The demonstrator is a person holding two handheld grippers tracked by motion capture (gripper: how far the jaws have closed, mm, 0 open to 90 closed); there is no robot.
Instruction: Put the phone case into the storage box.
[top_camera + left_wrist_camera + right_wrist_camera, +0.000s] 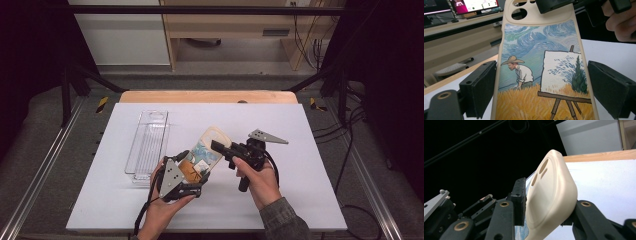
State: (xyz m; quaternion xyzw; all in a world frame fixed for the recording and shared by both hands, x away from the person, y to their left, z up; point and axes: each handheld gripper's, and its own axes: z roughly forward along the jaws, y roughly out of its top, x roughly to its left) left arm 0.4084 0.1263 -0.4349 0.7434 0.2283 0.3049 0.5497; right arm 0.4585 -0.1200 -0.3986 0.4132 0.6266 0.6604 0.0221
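A cream phone case with a painted scene of a man in a straw hat at an easel hangs tilted above the white table top. My left gripper is shut on its lower end; in the left gripper view the two pads press the case from both long edges. My right gripper is shut on the camera end. In the right gripper view its jaws clamp the case across its thickness, one on the painted face, one on the plain back.
A clear plastic box lies lengthwise on the table, left of both hands. A bare wooden strip runs along the table's far edge. Dark frame rails and cables flank the table. White surface lies open to the right and front.
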